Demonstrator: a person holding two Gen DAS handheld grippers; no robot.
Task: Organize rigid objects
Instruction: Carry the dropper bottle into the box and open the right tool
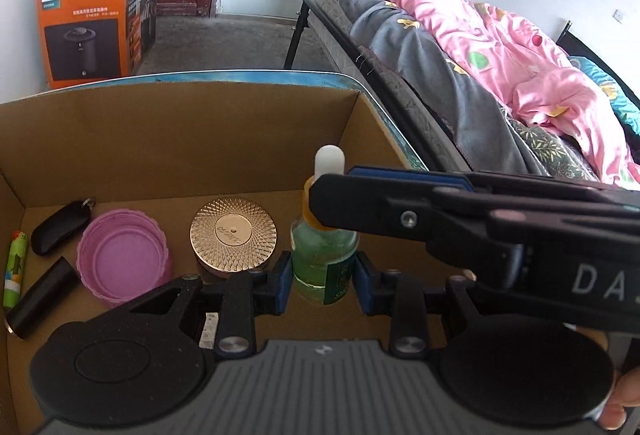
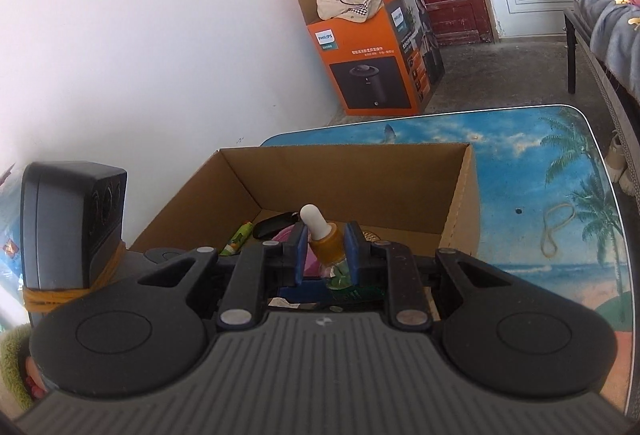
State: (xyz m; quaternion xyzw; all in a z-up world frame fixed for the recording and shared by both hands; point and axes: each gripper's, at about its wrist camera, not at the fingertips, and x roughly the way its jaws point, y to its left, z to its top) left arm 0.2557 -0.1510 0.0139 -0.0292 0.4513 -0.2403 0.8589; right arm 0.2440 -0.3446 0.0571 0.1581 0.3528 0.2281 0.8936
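A green glass dropper bottle (image 1: 322,267) with an amber collar and white rubber bulb stands upright inside an open cardboard box (image 1: 180,139). My left gripper (image 1: 322,275) has its blue pads on either side of the bottle's body, close to it; whether they press it is unclear. My right gripper (image 2: 327,249) comes in from the right in the left wrist view (image 1: 320,195) and is shut on the bottle's amber collar (image 2: 327,247). The bulb (image 2: 312,219) sticks up past its pads.
Also in the box: a gold round tin (image 1: 233,231), a pink lid (image 1: 120,259), a black key fob (image 1: 60,225), a black tube (image 1: 40,301), a green stick (image 1: 14,271). The box sits on a beach-print table (image 2: 540,175) bearing a rubber band (image 2: 556,223). An orange Philips carton (image 2: 372,55) and a bed (image 1: 500,75) stand beyond.
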